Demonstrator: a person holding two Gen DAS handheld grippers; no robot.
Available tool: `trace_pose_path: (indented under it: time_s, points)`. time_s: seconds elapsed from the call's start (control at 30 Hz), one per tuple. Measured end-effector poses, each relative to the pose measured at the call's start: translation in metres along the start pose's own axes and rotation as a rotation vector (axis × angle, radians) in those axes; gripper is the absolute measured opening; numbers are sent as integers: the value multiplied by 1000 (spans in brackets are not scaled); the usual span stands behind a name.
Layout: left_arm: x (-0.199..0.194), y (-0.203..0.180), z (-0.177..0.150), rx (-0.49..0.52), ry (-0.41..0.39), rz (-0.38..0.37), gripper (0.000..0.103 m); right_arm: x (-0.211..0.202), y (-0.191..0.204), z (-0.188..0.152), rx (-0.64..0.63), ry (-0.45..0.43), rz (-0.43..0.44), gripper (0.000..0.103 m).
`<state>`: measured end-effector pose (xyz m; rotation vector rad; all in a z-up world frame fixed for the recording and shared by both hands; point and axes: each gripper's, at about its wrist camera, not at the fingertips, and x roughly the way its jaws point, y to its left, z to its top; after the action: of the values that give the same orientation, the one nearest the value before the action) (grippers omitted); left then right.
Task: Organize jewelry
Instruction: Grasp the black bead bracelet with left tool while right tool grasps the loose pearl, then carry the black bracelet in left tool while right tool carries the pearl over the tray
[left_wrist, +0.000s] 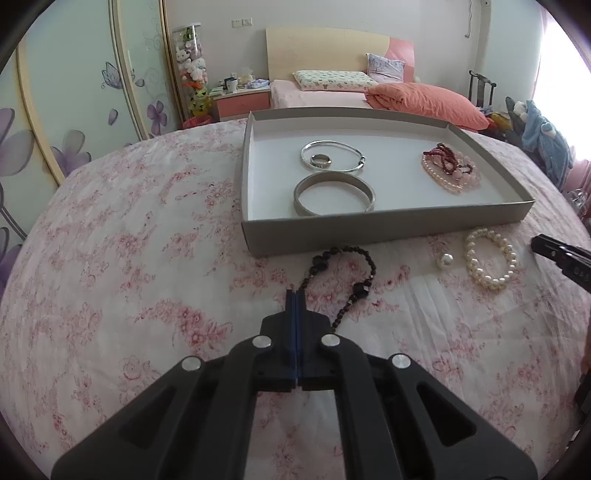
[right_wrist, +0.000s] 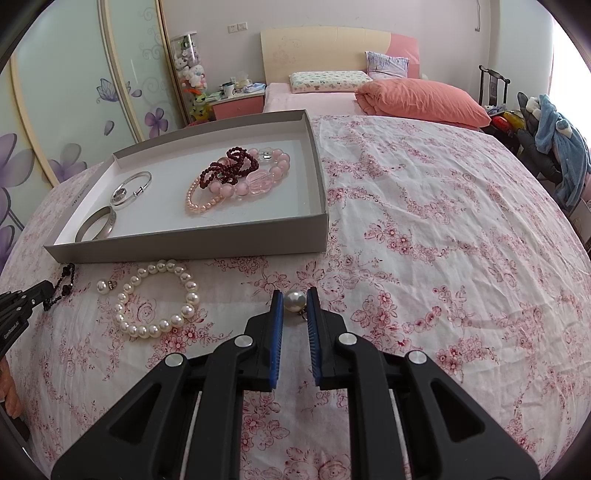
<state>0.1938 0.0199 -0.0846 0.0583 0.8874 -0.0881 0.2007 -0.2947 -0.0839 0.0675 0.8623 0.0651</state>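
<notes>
My left gripper (left_wrist: 295, 293) is shut on the black bead bracelet (left_wrist: 354, 273), which lies on the floral cloth in front of the grey box lid (left_wrist: 388, 225). My right gripper (right_wrist: 294, 300) holds a pearl earring (right_wrist: 294, 301) between its pads. A white pearl bracelet (right_wrist: 157, 299) and a second pearl earring (right_wrist: 104, 286) lie left of it; both also show in the left wrist view, the bracelet (left_wrist: 489, 258) right of the earring (left_wrist: 445, 261). Inside the lid (right_wrist: 184, 245) lie two silver bangles (left_wrist: 334, 194), a ring (left_wrist: 320, 160) and pink, pearl and red bead bracelets (right_wrist: 236, 177).
The floral cloth (right_wrist: 424, 221) covers the table, with open cloth to the right of the lid. Behind are a bed with an orange pillow (right_wrist: 421, 98), a pink nightstand (right_wrist: 236, 101) and a chair with blue clothes (right_wrist: 554, 144).
</notes>
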Motion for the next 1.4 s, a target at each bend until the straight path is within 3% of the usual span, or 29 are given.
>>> trace_pose_path:
  time_s: [0.1,0.23,0.67,0.73,0.87,1.4]
  points:
    - [-1,-1,2,-2,-12,-1,4,0,0,0,0,0,0,14]
    - [-2,-7,6,21,-27,5,30,0,0,0,0,0,0,14]
    - [22,-26,17,129,1,44,28,0,0,0,-1,0,-1,14]
    - [23,-27,17,124,7,29,11,0,-1,0,1,0,1,14]
    - [18,-23,11,116,7,68,11,0,0,0,4,0,6,14]
    - [12,-17,4,78,5,65,10,1,-1,1,11,-1,15,14]
